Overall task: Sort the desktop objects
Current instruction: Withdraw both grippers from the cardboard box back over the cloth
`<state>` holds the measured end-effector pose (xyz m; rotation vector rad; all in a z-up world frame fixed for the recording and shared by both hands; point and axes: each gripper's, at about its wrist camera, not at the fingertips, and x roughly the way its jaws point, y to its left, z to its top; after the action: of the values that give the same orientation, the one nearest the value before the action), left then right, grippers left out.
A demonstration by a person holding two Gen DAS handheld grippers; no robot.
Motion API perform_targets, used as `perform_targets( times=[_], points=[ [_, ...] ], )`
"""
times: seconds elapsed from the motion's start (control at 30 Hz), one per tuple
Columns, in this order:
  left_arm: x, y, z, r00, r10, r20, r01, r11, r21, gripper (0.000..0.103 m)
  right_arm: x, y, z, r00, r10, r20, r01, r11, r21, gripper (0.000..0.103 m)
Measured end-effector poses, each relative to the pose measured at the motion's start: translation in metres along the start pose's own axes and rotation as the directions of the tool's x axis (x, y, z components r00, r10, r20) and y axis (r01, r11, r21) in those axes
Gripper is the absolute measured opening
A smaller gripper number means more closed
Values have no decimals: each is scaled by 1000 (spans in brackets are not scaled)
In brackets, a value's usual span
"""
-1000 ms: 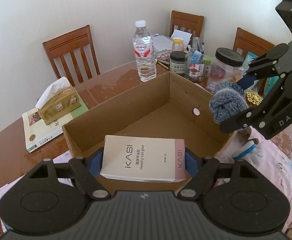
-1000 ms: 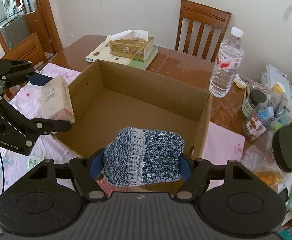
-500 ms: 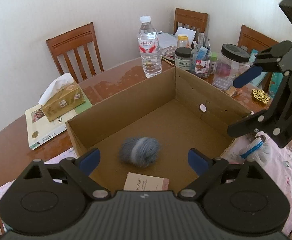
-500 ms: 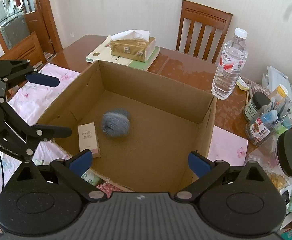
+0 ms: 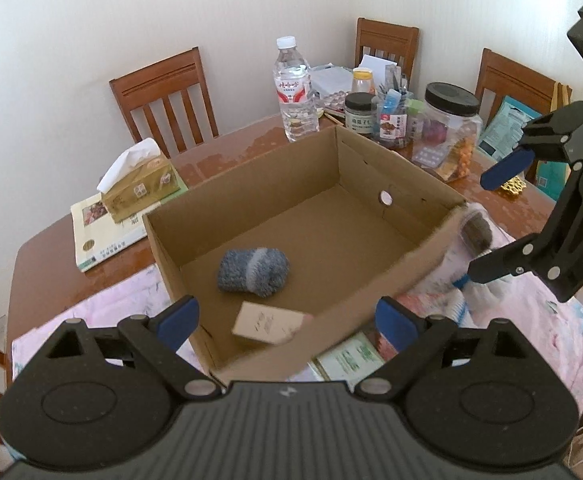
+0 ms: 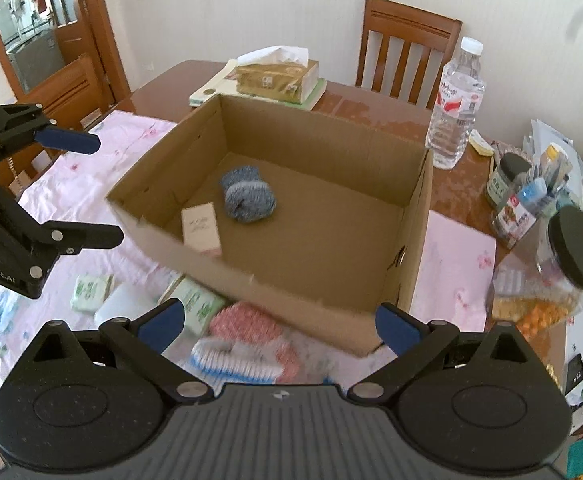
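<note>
An open cardboard box (image 5: 375, 280) (image 6: 303, 300) stands on the table. Inside lie a rolled blue-grey knitted piece (image 5: 253, 266) (image 6: 248, 197) and a small white KASI carton (image 5: 268, 322) (image 6: 201, 230). My left gripper (image 5: 287, 320) (image 6: 91, 188) hangs open over the box's near wall, empty. My right gripper (image 6: 277, 326) (image 5: 491, 220) is open too, held above the box's corner and the items in front of it. A blue-and-white brush (image 6: 235, 364), a pink item (image 6: 247, 322) and green-and-white packets (image 6: 91, 292) lie on the pink cloth (image 6: 71, 184).
A tissue box (image 5: 141, 188) on a book, a water bottle (image 5: 295, 92), jars (image 5: 447, 128) and a pen holder (image 5: 391, 120) crowd the far side of the table. Wooden chairs (image 5: 167, 96) line the wall. Another knitted item (image 5: 477, 230) lies beside the box's right corner.
Both grippers opened and dropped the carton and the knitted roll into the box, then drew back and up. The roll has come to rest by the carton.
</note>
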<state>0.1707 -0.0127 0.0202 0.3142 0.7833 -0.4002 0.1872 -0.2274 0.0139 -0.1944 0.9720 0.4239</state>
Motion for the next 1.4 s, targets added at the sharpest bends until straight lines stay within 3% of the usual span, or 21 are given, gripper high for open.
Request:
perform_targets(
  times=[0.63,1.07,1.4],
  points=[
    [-47,-54,-69,996,70,-58,-76,991,-106,95,-25,22,-93,998,56,-10,-56,997,44,103],
    [-34,-42,-110,994,44,-95,-55,992,-116,95,-27,45,-121,1000,-26,-4,27,991,128,103],
    [-8,-5,-129,989,43,-143,-67,984,-168,95,-21,70,-133,991,-136,-15,136,977,161,103]
  ],
)
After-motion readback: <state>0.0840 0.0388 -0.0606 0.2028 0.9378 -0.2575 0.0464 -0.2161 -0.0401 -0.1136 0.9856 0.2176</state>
